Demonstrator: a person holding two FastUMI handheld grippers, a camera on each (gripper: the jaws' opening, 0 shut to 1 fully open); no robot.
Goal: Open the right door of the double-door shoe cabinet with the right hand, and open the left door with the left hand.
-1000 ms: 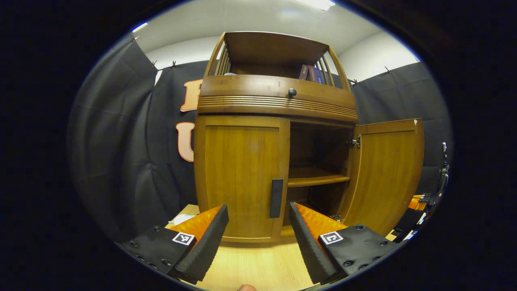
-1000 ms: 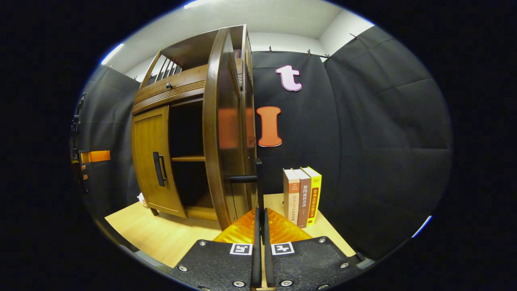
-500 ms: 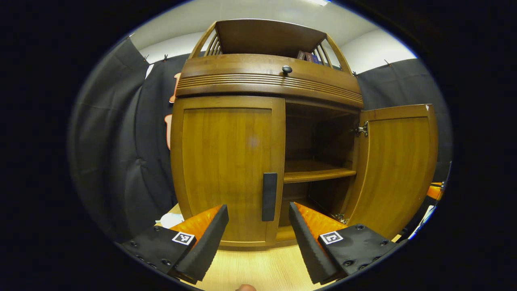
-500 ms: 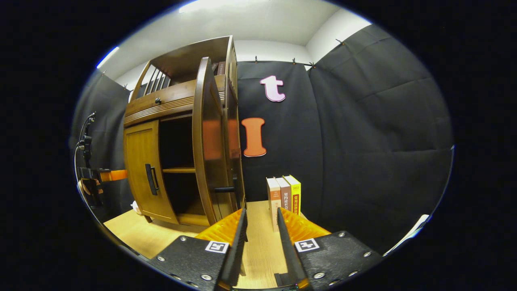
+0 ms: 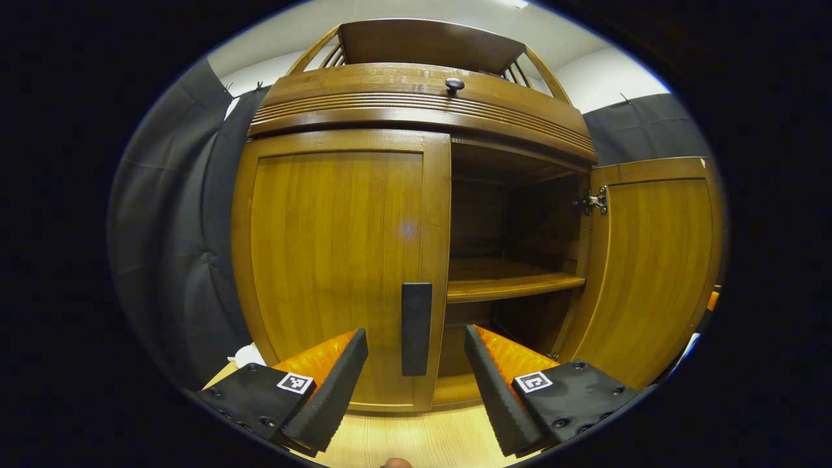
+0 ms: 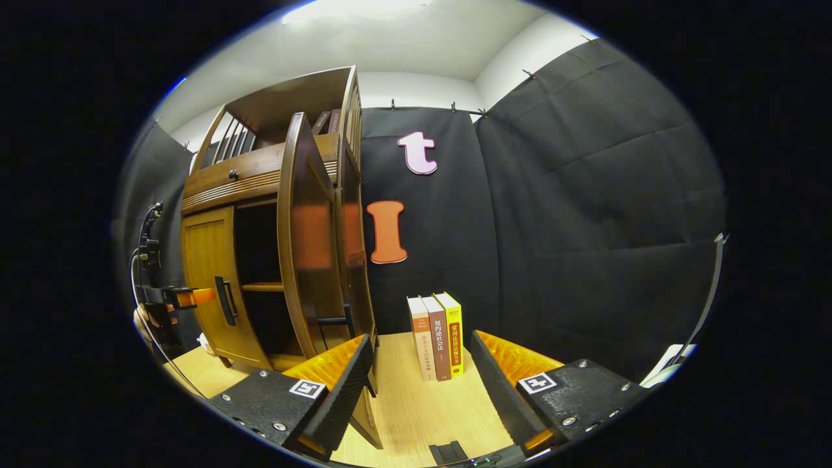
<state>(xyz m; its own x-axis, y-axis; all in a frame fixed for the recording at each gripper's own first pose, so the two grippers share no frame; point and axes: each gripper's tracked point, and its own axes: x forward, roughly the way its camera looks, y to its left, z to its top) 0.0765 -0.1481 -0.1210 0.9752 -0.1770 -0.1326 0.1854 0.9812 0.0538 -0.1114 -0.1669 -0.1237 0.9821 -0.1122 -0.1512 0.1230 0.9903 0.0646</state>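
Both claws, left (image 5: 416,364) and right (image 6: 419,383), spread empty; right door (image 5: 650,266) open, left door (image 5: 338,260) closed.

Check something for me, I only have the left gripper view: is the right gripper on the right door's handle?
Observer: No. In the right gripper view the right gripper is open, and the right door's handle sits beside one fingertip, not between the jaws.
Operator: Anything next to the cabinet on that side?
Observer: Three books stand upright on the table, to the right of the open right door.
Operator: Can you see my left gripper from there?
Observer: Yes, the left gripper is level with the left door's handle; whether they touch is too small to tell.
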